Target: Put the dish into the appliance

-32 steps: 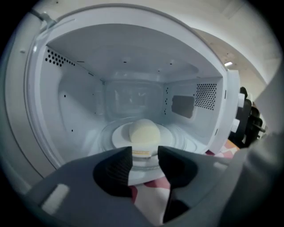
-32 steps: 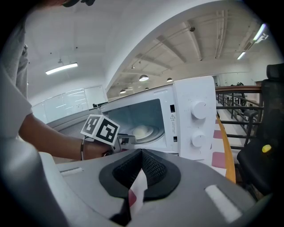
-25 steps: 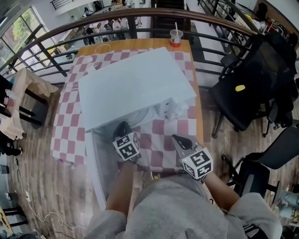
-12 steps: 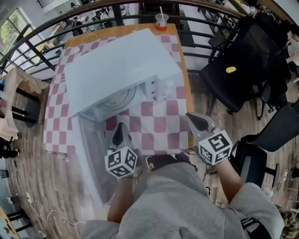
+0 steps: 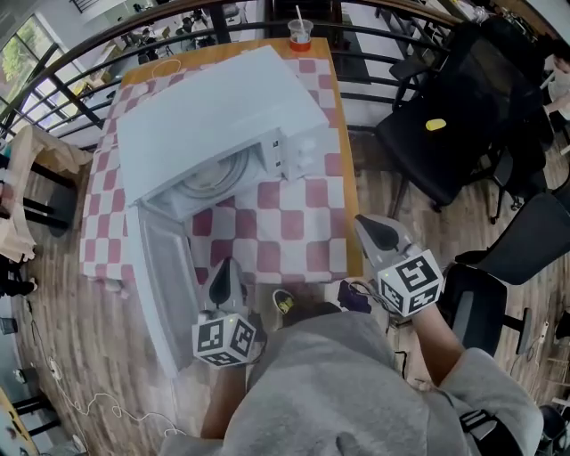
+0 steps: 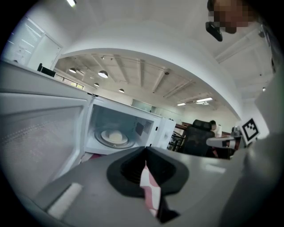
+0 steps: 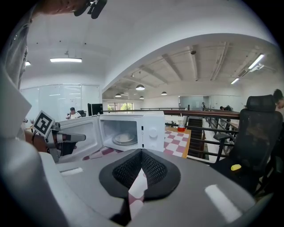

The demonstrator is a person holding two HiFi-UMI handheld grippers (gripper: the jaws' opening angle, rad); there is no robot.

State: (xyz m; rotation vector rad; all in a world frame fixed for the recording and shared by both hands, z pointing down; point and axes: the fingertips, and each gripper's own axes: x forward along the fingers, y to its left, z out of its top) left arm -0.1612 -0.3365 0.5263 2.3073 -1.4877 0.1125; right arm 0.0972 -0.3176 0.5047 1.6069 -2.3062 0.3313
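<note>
A white microwave (image 5: 214,116) stands on the checkered tablecloth (image 5: 285,240) with its door (image 5: 165,285) swung open toward me. A pale round dish (image 5: 218,174) lies inside on the turntable; it is also in the left gripper view as the dish (image 6: 114,136) and in the right gripper view as the dish (image 7: 124,138). My left gripper (image 5: 227,267) is shut and empty, beside the open door at the table's near edge. My right gripper (image 5: 370,227) is shut and empty, just off the table's right near corner. Both point toward the microwave.
A cup with a straw (image 5: 299,34) stands at the table's far edge by the railing (image 5: 356,18). Black office chairs (image 5: 445,134) stand to the right, one with a small yellow object (image 5: 435,126) on its seat. A wooden stool (image 5: 27,178) is on the left.
Both grippers have drawn back toward me, away from the microwave's opening. The left one went from beside the opening to the table's near edge. The dish stays inside.
</note>
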